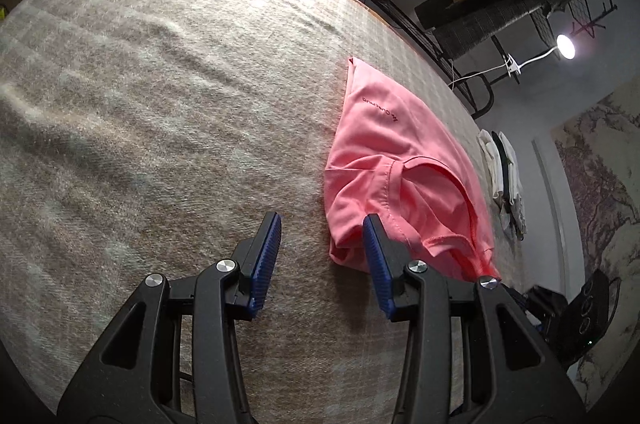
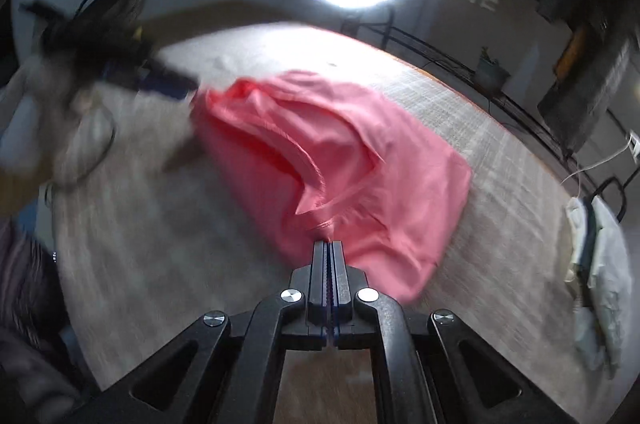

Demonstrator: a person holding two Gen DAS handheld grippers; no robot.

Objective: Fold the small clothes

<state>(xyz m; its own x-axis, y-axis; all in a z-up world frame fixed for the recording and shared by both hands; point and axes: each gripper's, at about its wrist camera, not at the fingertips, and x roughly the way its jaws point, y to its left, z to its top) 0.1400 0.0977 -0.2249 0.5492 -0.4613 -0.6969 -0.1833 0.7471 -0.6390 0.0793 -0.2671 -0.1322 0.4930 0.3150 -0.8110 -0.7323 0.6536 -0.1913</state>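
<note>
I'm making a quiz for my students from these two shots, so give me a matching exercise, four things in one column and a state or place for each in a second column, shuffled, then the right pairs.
Things:
1. left gripper
2. right gripper
3. pink shirt
4. pale folded clothes

States or places:
A. stacked near the far edge of the blanket
B. jaws apart, nothing between them
C. partly folded, lying on the blanket
D. jaws closed on a bit of pink fabric

Pairs: 1-B, 2-D, 3-C, 4-A
</note>
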